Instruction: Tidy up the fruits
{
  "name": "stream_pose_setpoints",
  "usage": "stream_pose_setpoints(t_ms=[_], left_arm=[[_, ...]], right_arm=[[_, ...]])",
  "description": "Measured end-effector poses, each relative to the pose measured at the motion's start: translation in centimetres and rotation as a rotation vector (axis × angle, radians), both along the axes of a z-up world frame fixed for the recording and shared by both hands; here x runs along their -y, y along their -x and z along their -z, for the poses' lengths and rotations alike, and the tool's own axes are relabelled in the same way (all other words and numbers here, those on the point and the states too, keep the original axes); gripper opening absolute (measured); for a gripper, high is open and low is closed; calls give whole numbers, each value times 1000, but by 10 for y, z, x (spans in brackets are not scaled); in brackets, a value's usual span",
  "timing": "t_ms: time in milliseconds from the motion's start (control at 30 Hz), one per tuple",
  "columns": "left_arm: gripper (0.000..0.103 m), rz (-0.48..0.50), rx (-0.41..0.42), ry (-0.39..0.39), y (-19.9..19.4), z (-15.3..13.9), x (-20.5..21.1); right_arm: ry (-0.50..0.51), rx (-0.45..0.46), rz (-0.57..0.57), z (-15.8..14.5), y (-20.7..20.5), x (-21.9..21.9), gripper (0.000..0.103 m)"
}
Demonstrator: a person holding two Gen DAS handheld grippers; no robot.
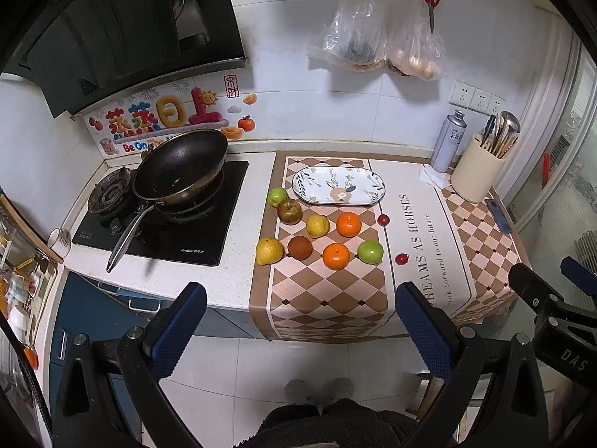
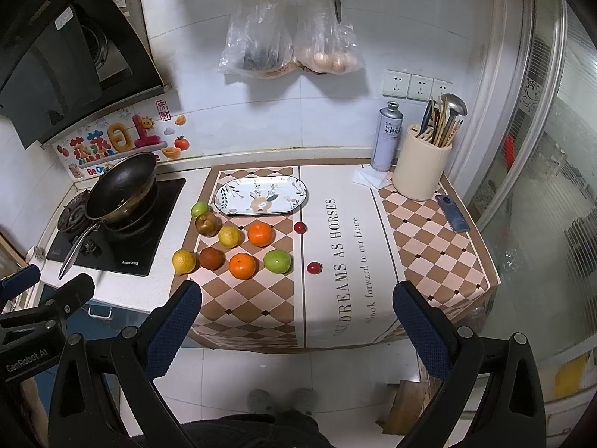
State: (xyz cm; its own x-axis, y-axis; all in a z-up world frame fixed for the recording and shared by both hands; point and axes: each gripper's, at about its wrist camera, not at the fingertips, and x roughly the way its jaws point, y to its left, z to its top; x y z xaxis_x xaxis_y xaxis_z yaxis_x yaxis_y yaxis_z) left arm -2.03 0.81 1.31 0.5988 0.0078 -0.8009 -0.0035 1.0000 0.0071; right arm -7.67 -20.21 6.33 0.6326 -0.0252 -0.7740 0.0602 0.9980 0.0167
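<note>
Both grippers off the counter, held back over the floor. Left gripper [image 1: 300,321]: jaws spread wide, nothing between them. Right gripper [image 2: 296,317]: same, wide apart and holding nothing.

Containers:
- Oval plate [image 1: 338,185], deer/leaf print, on the checkered mat [image 1: 328,298] at the back. Nothing in it.
- Cream utensil holder [image 2: 421,171] at 2 o'clock from the plate: chopsticks and a metal ladle stand in it. Silver can [image 2: 388,136] just beside it at its 9 o'clock.
- Wok [image 1: 181,166] on the gas hob [image 1: 179,231], at 9 o'clock from the plate. A few scraps inside; can't tell what.
- Two clear bags [image 2: 291,44] hang on the wall at 12 o'clock. One holds egg-like things, the other's dark contents are unclear.

Fruit all on the mat, none on the plate, clustered from 9 to 6 o'clock of it:
- small green apple [image 1: 277,196] near the plate's left end
- brownish apple [image 1: 289,211] touching it
- lemon [image 1: 317,226], orange [image 1: 348,224], small red fruit [image 1: 383,219] in a row
- front row: big lemon [image 1: 269,251], brown fruit [image 1: 299,248], second orange [image 1: 336,256], green apple [image 1: 370,251], second small red fruit [image 1: 401,259]

Phone [image 2: 451,212] lies flat at 5 o'clock from the holder.
</note>
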Motion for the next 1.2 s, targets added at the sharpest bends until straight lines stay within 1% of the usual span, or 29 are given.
stream_pose_setpoints(t_ms=[500, 733, 867, 1133, 1200], left_arm=[[103, -2, 7, -5, 2, 0, 0], [103, -3, 12, -8, -1, 1, -7], [103, -2, 10, -5, -4, 1, -10], [103, 7, 11, -3, -9, 5, -14], [103, 0, 40, -4, -12, 6, -18]], right_arm=[[-2, 2, 0, 1, 1, 1, 103], [-3, 1, 1, -1, -3, -9, 103], [-4, 2, 1, 0, -1, -5, 103], [-15, -2, 35, 5, -17, -14, 103], [-36, 8, 53, 9, -22, -14, 103]])
